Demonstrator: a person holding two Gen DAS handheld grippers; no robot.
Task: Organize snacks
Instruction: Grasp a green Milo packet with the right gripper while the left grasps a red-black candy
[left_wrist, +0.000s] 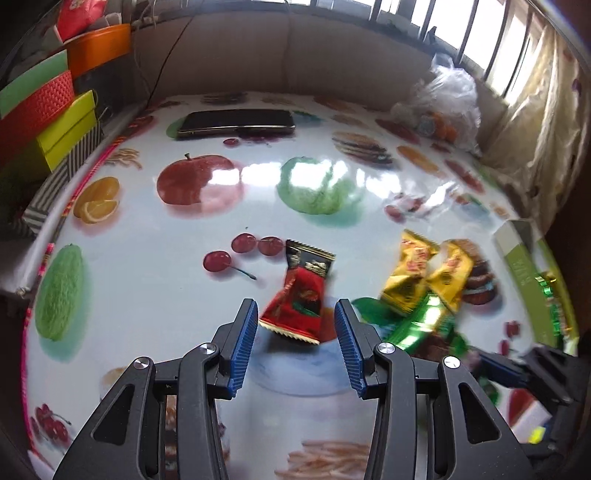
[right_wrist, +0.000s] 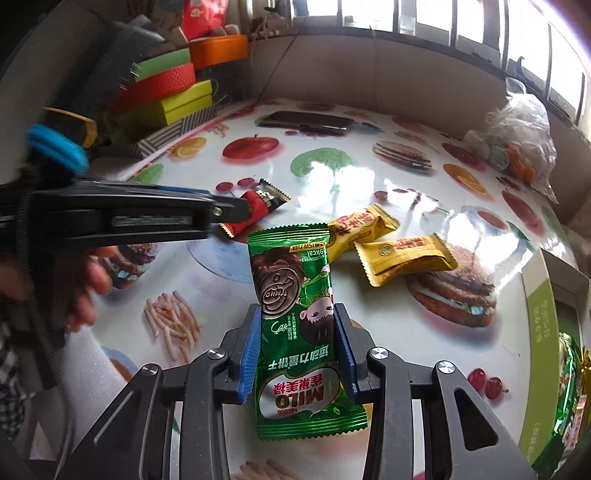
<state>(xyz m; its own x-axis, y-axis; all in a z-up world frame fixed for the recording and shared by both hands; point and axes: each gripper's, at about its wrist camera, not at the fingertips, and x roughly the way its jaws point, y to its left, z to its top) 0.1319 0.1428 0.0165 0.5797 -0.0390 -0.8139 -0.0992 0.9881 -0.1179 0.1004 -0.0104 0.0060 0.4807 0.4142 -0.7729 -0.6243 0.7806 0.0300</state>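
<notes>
- Right now my right gripper (right_wrist: 297, 345) pinches the green Milo packet (right_wrist: 295, 325) between both blue pads, the packet's far end pointing to 12 o'clock
- My left gripper (left_wrist: 295, 332) stands spread, pads off the red snack packet (left_wrist: 301, 295) lying between the tips on the table (left_wrist: 177, 295)
- 2 yellow packets (right_wrist: 384, 247) lie on the table at 1 o'clock of the Milo packet
- At 3 o'clock sits the green box (right_wrist: 539, 332)

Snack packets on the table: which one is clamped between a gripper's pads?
The green Milo packet, pinched by the right gripper. The red packet and two yellow packets lie free.
</notes>
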